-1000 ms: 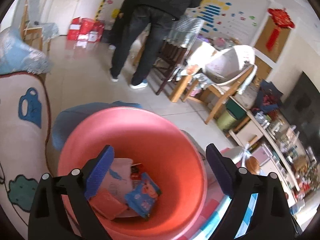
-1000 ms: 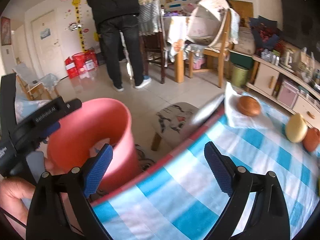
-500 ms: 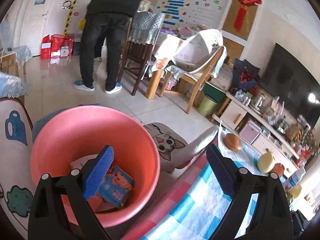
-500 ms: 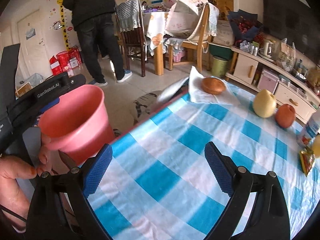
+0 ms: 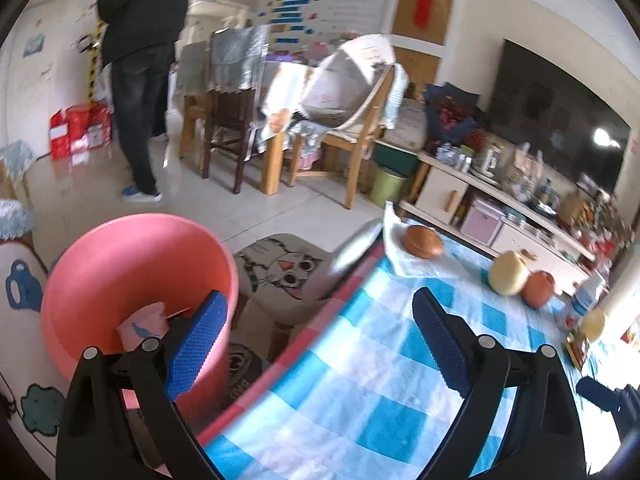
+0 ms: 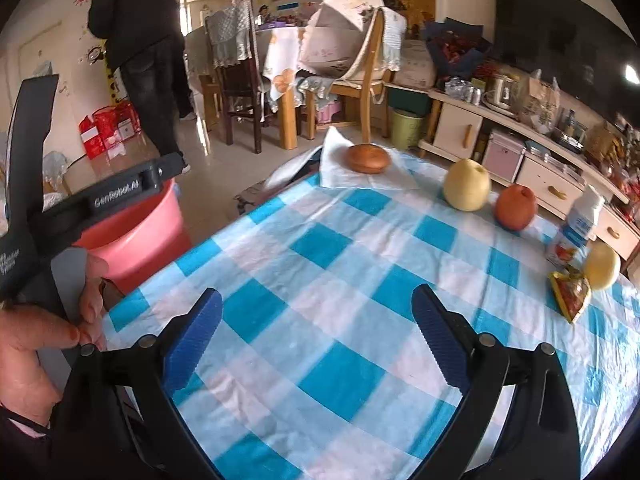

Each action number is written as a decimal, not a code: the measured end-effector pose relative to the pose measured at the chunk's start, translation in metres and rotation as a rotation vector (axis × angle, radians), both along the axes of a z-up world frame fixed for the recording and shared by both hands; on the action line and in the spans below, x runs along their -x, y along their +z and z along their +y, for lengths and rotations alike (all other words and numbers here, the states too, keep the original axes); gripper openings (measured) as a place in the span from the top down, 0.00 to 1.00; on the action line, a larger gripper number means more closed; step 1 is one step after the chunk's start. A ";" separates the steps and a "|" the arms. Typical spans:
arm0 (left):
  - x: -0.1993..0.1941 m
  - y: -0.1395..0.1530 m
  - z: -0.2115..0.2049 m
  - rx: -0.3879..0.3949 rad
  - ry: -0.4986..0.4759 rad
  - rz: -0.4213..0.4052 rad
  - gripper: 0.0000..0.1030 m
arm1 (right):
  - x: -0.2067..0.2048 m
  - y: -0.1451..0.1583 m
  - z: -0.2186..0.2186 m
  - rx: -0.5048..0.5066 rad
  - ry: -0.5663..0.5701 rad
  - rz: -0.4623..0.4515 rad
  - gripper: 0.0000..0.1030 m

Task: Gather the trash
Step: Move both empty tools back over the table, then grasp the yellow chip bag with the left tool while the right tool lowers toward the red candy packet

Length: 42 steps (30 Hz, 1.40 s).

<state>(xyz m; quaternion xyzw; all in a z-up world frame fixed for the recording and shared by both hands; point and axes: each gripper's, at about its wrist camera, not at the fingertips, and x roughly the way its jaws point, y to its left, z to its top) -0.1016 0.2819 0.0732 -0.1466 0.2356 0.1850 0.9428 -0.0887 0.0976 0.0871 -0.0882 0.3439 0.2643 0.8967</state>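
Observation:
A pink bin (image 5: 136,264) stands on the floor off the table's left edge, with crumpled paper and wrappers (image 5: 142,326) inside. My left gripper (image 5: 316,324) is open and empty, straddling the bin's rim and the table corner. My right gripper (image 6: 316,316) hangs open and empty over the blue checked tablecloth (image 6: 320,248). A red and yellow snack wrapper (image 6: 570,294) lies at the table's right side, far from both grippers. The pink bin (image 6: 136,232) also shows at the left of the right wrist view, behind the left gripper's body (image 6: 72,208) and a hand (image 6: 32,348).
On the table sit a brown bun (image 6: 367,158) on white tissue, a yellow pear (image 6: 467,185), a reddish fruit (image 6: 515,207), a small milk bottle (image 6: 576,226) and another yellow fruit (image 6: 602,266). A cat-print stool (image 5: 288,272) stands beside the bin. A person (image 5: 144,64) stands near chairs at the back.
Both grippers have swung right, away from the bin and over the table. The bin has slid to the left of both views, and the fruit and wrapper have come into view.

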 end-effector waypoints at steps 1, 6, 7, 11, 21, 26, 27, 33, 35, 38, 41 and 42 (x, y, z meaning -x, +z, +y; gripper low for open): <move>0.001 0.001 -0.005 -0.008 -0.008 0.001 0.10 | 0.001 0.001 -0.006 -0.001 -0.006 -0.001 0.07; -0.002 0.003 -0.039 -0.059 -0.077 0.016 0.10 | 0.005 0.005 -0.032 -0.004 -0.028 -0.018 0.06; -0.003 0.003 -0.043 -0.065 -0.086 0.017 0.10 | 0.006 0.006 -0.037 -0.007 -0.032 -0.020 0.06; -0.002 0.005 -0.065 -0.083 -0.135 0.016 0.10 | 0.009 0.009 -0.059 -0.022 -0.056 -0.029 0.06; -0.006 0.006 -0.111 -0.074 -0.229 0.034 0.10 | 0.013 0.007 -0.113 -0.058 -0.104 -0.045 0.06; -0.013 0.010 -0.130 -0.014 -0.336 0.028 0.10 | 0.012 0.004 -0.144 -0.102 -0.127 -0.026 0.06; -0.016 0.010 -0.133 0.000 -0.357 0.026 0.10 | 0.013 0.003 -0.151 -0.100 -0.125 -0.024 0.06; -0.051 0.024 -0.173 0.049 -0.608 0.049 0.10 | 0.025 -0.008 -0.171 -0.049 -0.054 0.006 0.06; -0.063 0.027 -0.194 -0.002 -0.673 0.066 0.10 | 0.031 -0.013 -0.174 -0.044 -0.023 0.031 0.06; -0.090 0.027 -0.237 -0.060 -0.811 0.109 0.10 | 0.041 -0.022 -0.175 -0.042 0.025 0.077 0.06; -0.111 0.021 -0.279 -0.118 -0.917 0.150 0.10 | 0.051 -0.029 -0.172 -0.030 0.077 0.105 0.06; -0.120 0.015 -0.302 -0.157 -0.975 0.168 0.10 | 0.054 -0.031 -0.170 -0.026 0.097 0.117 0.06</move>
